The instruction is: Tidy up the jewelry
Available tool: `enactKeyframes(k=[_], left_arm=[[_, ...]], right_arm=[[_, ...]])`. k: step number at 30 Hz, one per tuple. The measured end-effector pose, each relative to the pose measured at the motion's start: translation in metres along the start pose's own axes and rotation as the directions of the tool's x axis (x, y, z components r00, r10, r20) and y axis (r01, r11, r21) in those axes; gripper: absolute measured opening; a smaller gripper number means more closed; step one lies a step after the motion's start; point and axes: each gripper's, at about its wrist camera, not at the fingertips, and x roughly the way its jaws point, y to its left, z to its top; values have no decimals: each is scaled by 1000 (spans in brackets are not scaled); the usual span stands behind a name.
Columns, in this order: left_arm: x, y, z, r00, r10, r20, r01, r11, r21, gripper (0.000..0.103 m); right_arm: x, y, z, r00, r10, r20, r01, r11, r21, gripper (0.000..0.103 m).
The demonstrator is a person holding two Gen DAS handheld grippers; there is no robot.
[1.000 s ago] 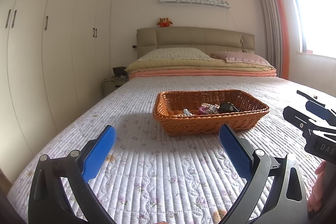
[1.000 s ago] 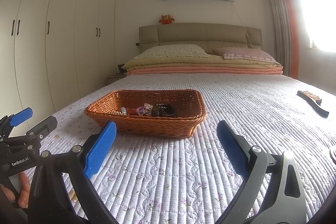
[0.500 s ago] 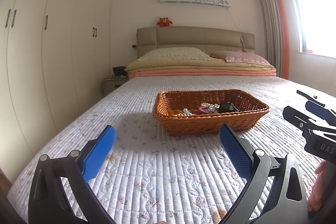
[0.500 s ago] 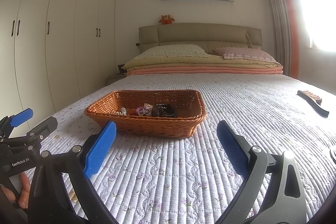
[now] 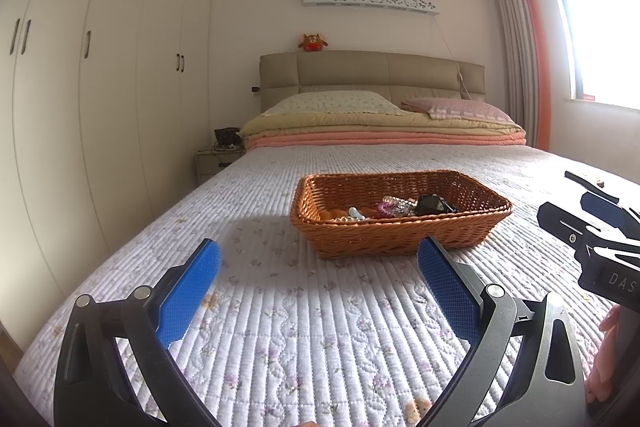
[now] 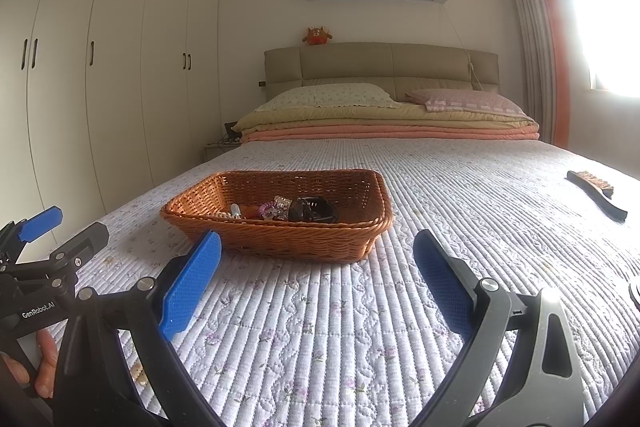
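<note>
A brown wicker basket [image 5: 400,239] sits on the quilted bed, also in the right wrist view [image 6: 280,239]. It holds a pile of jewelry [image 5: 394,207]: beads, a pink coiled band, and a dark hair claw [image 6: 314,213]. My left gripper [image 5: 318,263] is open and empty, just short of the basket. My right gripper [image 6: 316,255] is open and empty, also just short of it. Each gripper shows at the edge of the other's view.
A dark brush [image 6: 596,193] lies on the quilt [image 6: 440,195] at the right. Folded blankets and pillows [image 5: 380,129] are stacked at the headboard. White wardrobes [image 5: 100,87] line the left wall; a nightstand [image 5: 218,163] stands beside the bed.
</note>
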Motion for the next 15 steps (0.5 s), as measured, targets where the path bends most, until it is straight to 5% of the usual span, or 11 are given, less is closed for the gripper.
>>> enactKeyframes(k=[15], left_arm=[[0, 0, 1, 1000, 0, 3, 0, 1000, 2, 95]], right_arm=[[0, 0, 0, 1000, -1, 0, 1, 1000, 2, 95]])
